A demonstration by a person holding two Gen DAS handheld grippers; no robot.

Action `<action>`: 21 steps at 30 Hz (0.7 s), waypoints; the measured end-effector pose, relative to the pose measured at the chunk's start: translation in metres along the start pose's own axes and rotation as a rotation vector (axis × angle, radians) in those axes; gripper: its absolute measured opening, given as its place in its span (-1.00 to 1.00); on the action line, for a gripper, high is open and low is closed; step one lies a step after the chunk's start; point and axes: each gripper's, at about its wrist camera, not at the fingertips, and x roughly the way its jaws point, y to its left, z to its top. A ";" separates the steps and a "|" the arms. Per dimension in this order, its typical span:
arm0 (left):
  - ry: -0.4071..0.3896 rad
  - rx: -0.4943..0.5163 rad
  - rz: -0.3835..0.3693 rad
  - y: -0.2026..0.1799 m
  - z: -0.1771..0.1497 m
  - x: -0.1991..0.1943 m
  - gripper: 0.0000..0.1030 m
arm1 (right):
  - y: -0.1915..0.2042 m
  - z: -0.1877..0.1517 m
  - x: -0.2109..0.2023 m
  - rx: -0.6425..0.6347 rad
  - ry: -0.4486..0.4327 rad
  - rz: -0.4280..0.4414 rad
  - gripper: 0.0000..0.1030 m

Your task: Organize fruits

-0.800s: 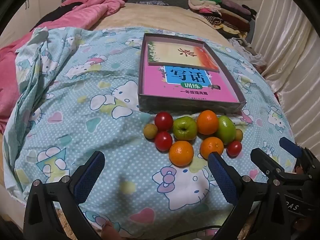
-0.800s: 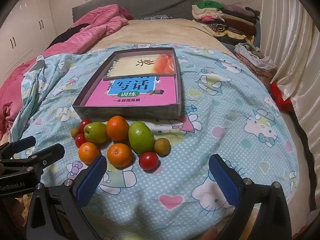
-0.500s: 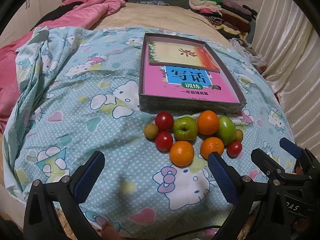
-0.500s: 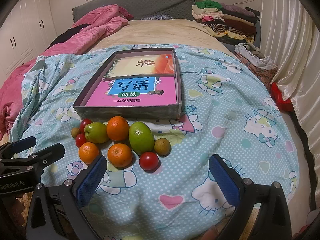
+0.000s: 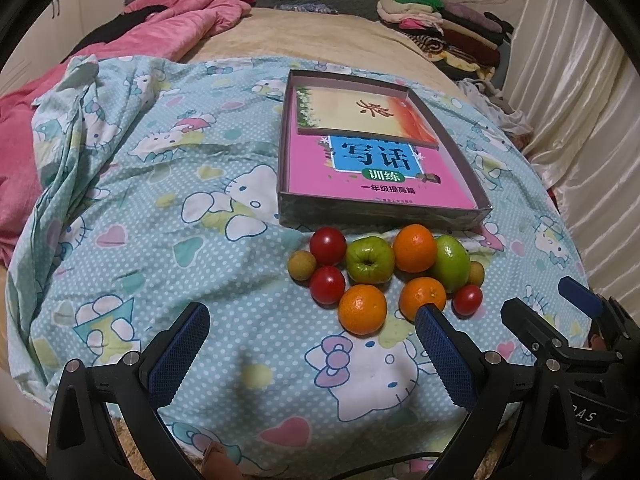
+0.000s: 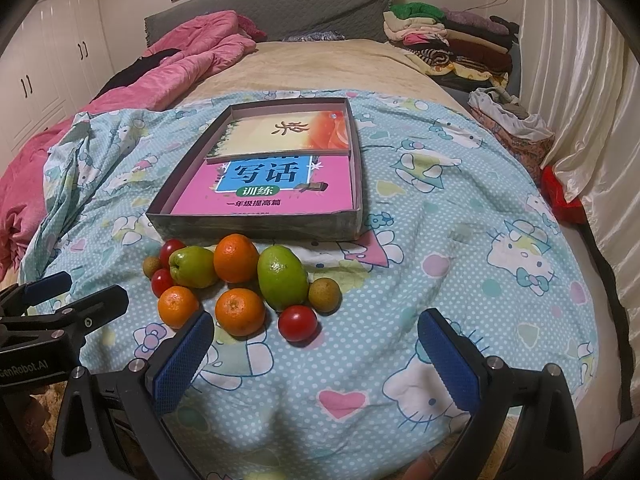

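Observation:
A cluster of fruit lies on the blue cartoon-print bedsheet (image 5: 168, 208) just in front of a shallow cardboard box (image 5: 384, 216). It includes three oranges (image 5: 362, 309) (image 6: 240, 311), green fruits (image 5: 369, 259) (image 6: 282, 277), red tomatoes (image 5: 327, 285) (image 6: 297, 322) and small brown fruits (image 5: 301, 265) (image 6: 324, 294). Two books (image 6: 276, 184) lie flat inside the box (image 6: 256, 229). My left gripper (image 5: 308, 344) hangs open, near side of the fruit, nothing between its blue pads. My right gripper (image 6: 316, 350) is open too, below and right of the cluster, and shows in the left wrist view (image 5: 560, 320).
A pink quilt (image 6: 188, 56) is bunched at the far left of the bed. Folded clothes (image 6: 448, 40) are stacked at the far right by the grey headboard (image 6: 272, 12). Cream curtains (image 6: 592, 92) run along the right side. Bare sheet spreads left and right of the fruit.
Both views have barely shifted; the fruit, the box and both grippers stand as they did.

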 end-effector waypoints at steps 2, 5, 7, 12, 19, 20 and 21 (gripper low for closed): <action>0.003 0.000 0.003 -0.002 -0.002 -0.001 0.98 | 0.001 0.001 -0.001 0.001 -0.002 -0.002 1.00; -0.002 0.000 0.002 -0.003 -0.001 -0.001 0.98 | 0.000 0.001 -0.001 0.001 -0.003 0.000 1.00; -0.009 0.000 0.001 -0.003 -0.001 -0.002 0.98 | 0.001 0.001 -0.002 0.000 -0.005 0.001 1.00; -0.043 0.001 -0.008 -0.004 -0.001 -0.004 0.98 | 0.001 0.002 -0.002 0.001 -0.006 0.001 1.00; -0.019 0.006 -0.004 -0.004 0.000 -0.003 0.98 | 0.001 0.002 -0.001 0.000 -0.004 -0.001 1.00; -0.013 0.005 -0.005 -0.005 0.000 -0.003 0.98 | 0.001 0.001 -0.002 0.000 -0.006 0.001 1.00; 0.005 0.003 -0.003 -0.004 0.000 -0.002 0.98 | 0.001 0.002 -0.001 0.000 -0.006 0.000 1.00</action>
